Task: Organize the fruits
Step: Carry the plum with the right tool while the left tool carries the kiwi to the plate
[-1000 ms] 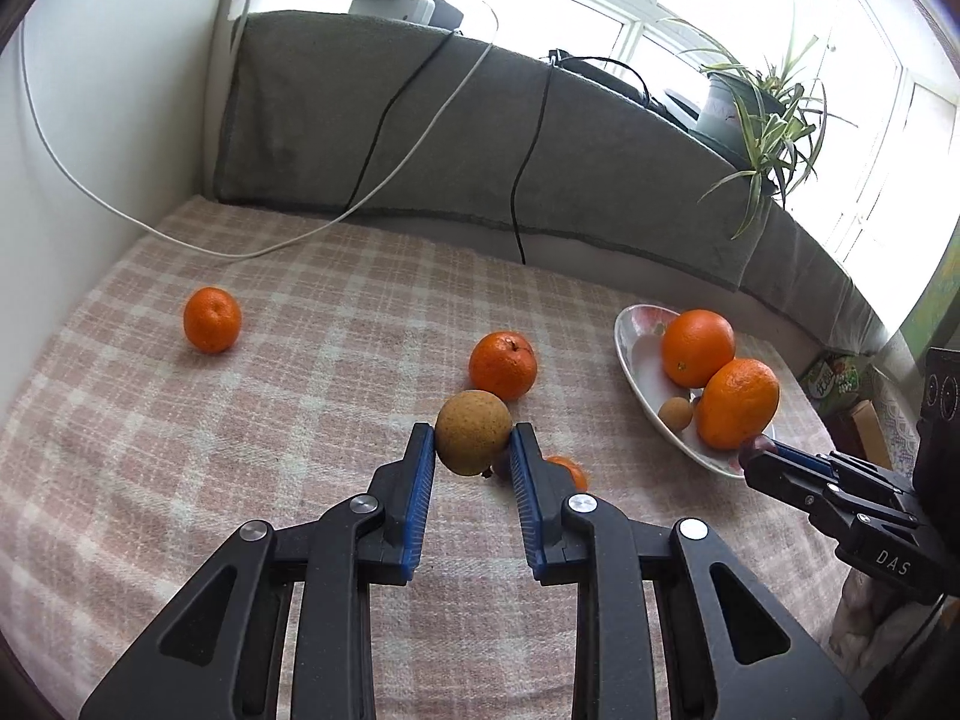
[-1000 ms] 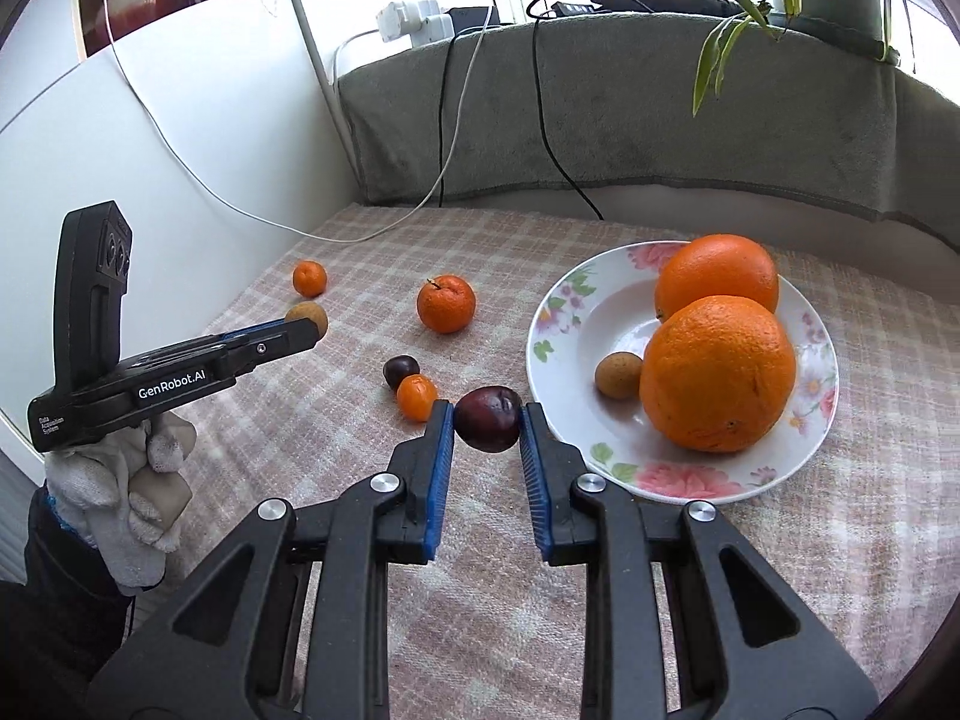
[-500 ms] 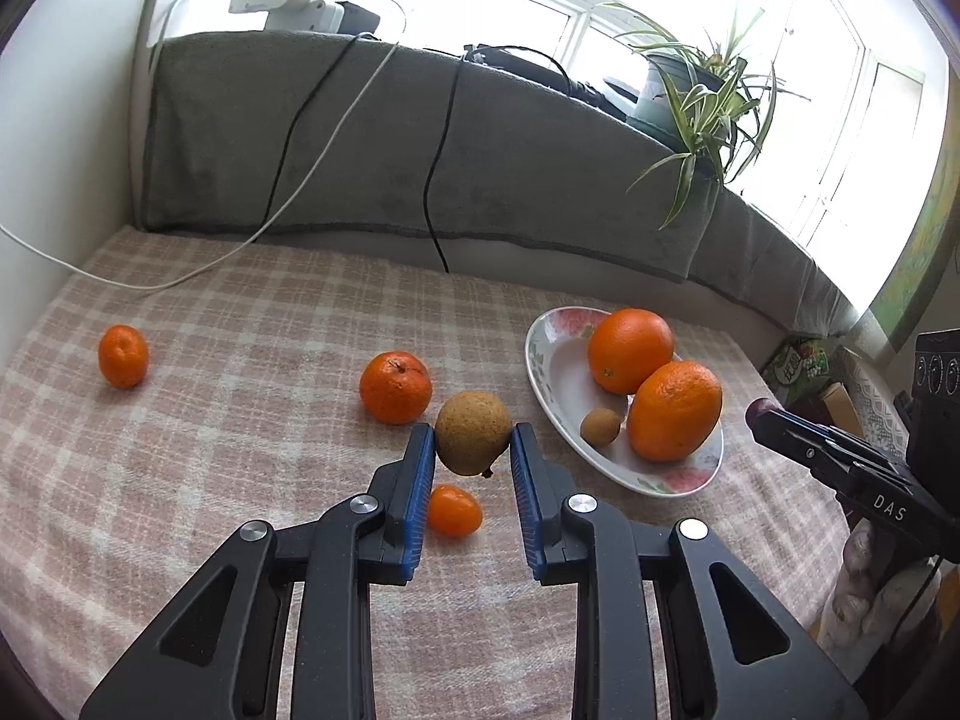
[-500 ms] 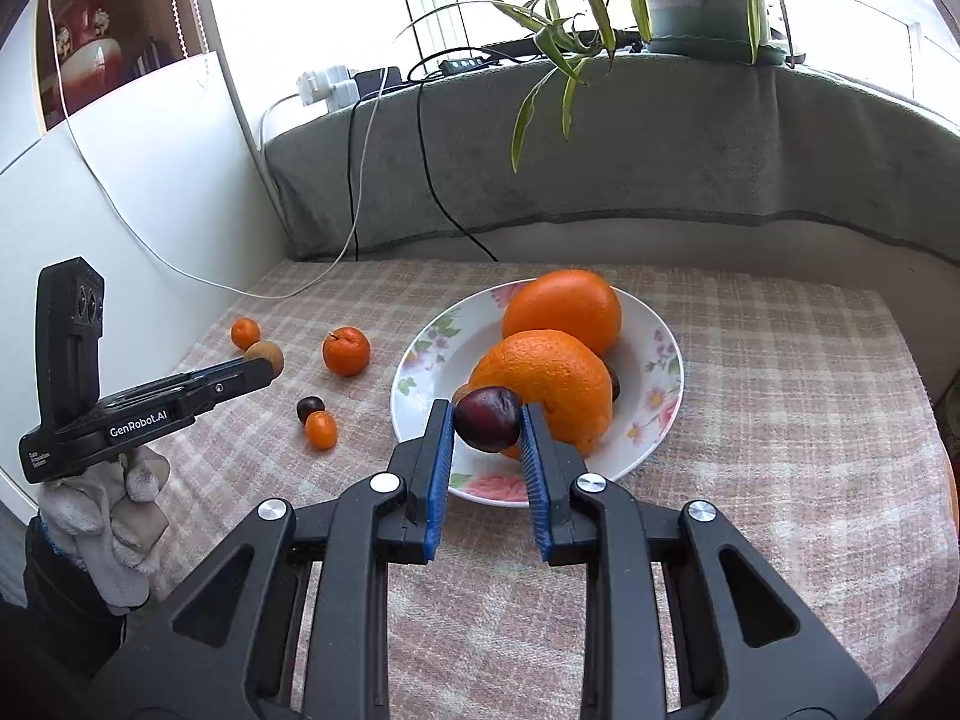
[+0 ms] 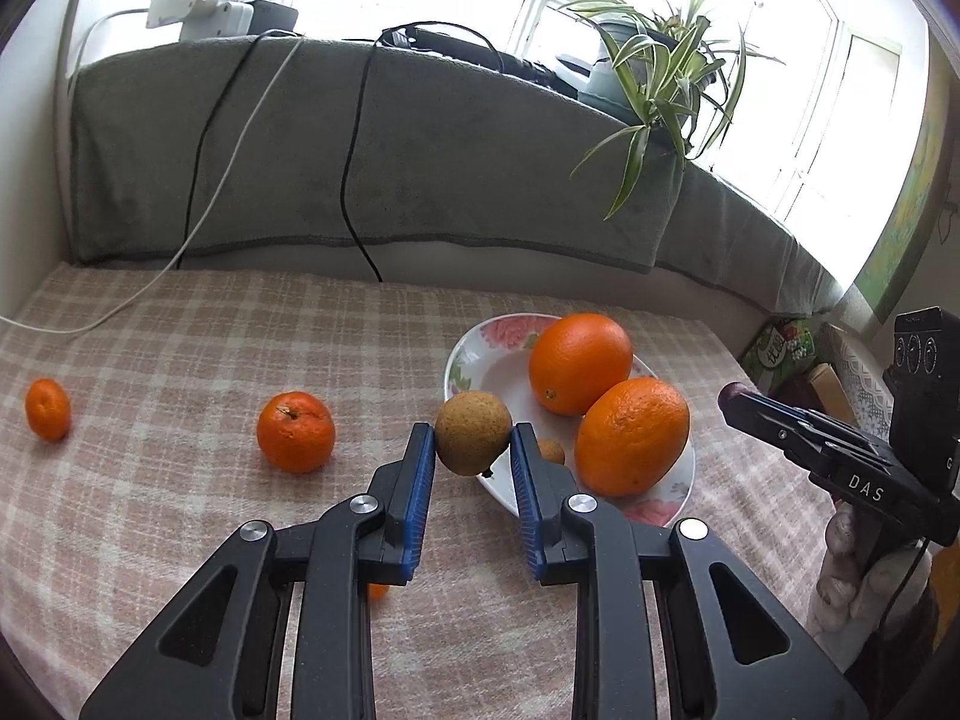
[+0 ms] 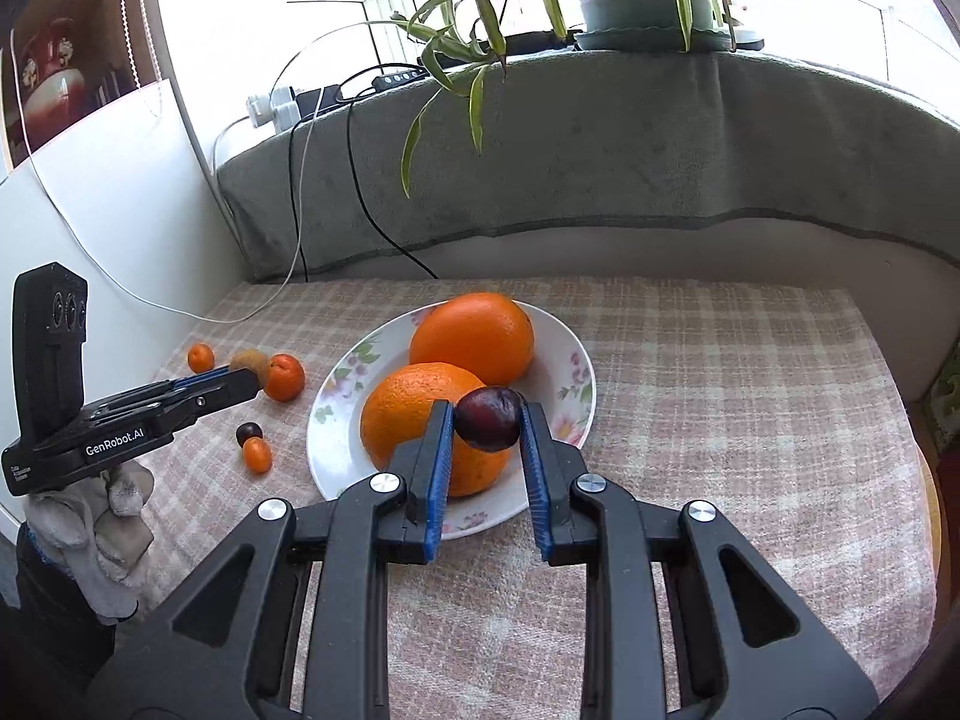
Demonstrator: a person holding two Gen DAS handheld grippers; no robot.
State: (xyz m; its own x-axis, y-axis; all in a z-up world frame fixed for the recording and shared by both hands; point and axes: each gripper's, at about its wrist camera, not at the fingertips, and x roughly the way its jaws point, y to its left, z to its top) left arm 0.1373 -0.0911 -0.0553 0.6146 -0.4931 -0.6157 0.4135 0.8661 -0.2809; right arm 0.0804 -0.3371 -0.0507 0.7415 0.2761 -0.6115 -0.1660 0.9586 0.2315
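We note a desk (image 6: 750,360) under a checked cloth, bearing a flowered plate (image 6: 573,360) with two large oranges (image 6: 474,339) and one small brown fruit (image 5: 551,451) beside them.

Loose on the cloth, well apart from the plate, lie a mandarin (image 5: 295,432), a smaller mandarin (image 5: 48,417), a kumquat (image 6: 257,455) and a small dark fruit (image 6: 248,432) just beside it.

The left tool (image 5: 473,459) is clenched on a round brown fruit (image 5: 473,432), held in the air at the plate's near rim. The right tool (image 6: 486,429) is clenched on a dark plum (image 6: 487,417), held over the nearer orange.

Risks, in our judgement:
- Both tools approach one plate; they may collide if they move in together.
- The free plate area is narrow. A plum released above the orange could roll off it, over the rim and onto the cloth.
- The brown fruit, released at the rim, may drop outside the plate.
- The plum looks soft; a hard squeeze may bruise it.
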